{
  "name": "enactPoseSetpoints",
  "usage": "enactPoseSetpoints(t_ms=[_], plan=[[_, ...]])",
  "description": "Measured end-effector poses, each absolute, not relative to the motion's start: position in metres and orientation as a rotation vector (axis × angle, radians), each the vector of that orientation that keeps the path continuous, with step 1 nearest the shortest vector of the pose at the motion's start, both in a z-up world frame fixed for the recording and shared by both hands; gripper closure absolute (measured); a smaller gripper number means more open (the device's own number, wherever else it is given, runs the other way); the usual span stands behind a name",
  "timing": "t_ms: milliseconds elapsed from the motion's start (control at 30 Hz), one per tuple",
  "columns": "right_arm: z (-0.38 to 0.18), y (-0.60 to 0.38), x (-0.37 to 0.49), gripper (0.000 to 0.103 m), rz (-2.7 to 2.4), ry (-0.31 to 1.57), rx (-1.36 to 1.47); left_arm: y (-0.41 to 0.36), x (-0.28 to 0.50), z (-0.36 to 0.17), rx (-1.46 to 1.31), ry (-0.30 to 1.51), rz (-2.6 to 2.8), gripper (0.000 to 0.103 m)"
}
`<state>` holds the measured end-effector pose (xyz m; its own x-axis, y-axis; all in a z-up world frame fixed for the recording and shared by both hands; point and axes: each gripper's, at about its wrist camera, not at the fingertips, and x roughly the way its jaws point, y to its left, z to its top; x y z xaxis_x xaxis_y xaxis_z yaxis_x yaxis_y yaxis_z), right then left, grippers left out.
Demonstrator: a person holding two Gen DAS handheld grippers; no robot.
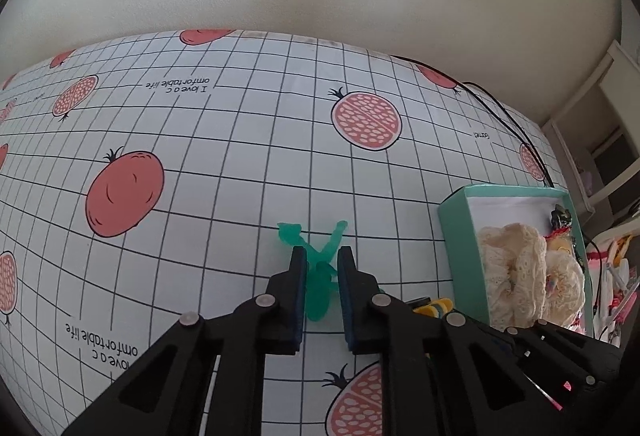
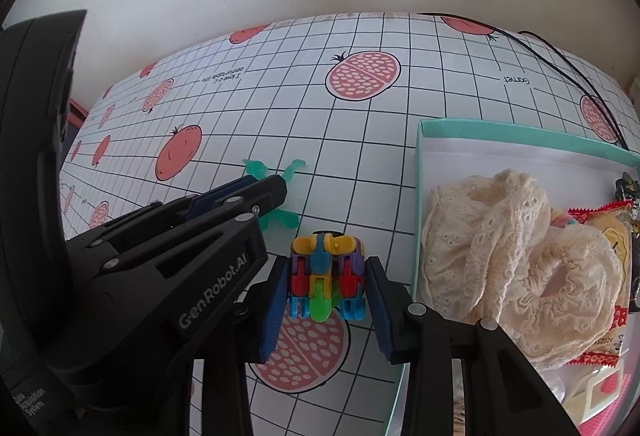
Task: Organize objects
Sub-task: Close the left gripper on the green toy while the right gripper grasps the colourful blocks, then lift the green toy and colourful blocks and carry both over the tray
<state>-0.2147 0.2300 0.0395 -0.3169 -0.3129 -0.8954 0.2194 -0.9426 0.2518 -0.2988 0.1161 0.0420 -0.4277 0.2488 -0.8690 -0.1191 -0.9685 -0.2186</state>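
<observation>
Grippers sit low over the fruit-print tablecloth (image 1: 224,164). The left gripper (image 1: 322,260) has its two jaws a little apart, one on each side of the green rubbery toy (image 1: 320,296), but I cannot tell if they squeeze it. The right gripper (image 2: 327,276) pinches the colourful block toy (image 2: 326,278) between its blue pads. Just to its right stands the teal box (image 2: 419,196), with cream lace (image 2: 516,244) inside.

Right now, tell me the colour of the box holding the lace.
Teal outside, white inside: the box, clearest in the right wrist view.
</observation>
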Motion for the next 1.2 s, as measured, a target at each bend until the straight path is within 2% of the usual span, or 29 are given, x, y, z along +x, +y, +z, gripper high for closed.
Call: enactPoseSetpoints(t_ms=[800, 1200], plan=[[0.073, 0.235, -0.208, 0.063, -2.362, -0.144, 1.509, 0.093, -0.293, 0.077, -1.464, -0.203, 2.561, 0.089], [0.103, 0.279, -0.203, 0.063, -2.446, -0.221, 1.446, 0.113, -0.279, 0.113, -1.346, -0.19, 2.587, 0.089]])
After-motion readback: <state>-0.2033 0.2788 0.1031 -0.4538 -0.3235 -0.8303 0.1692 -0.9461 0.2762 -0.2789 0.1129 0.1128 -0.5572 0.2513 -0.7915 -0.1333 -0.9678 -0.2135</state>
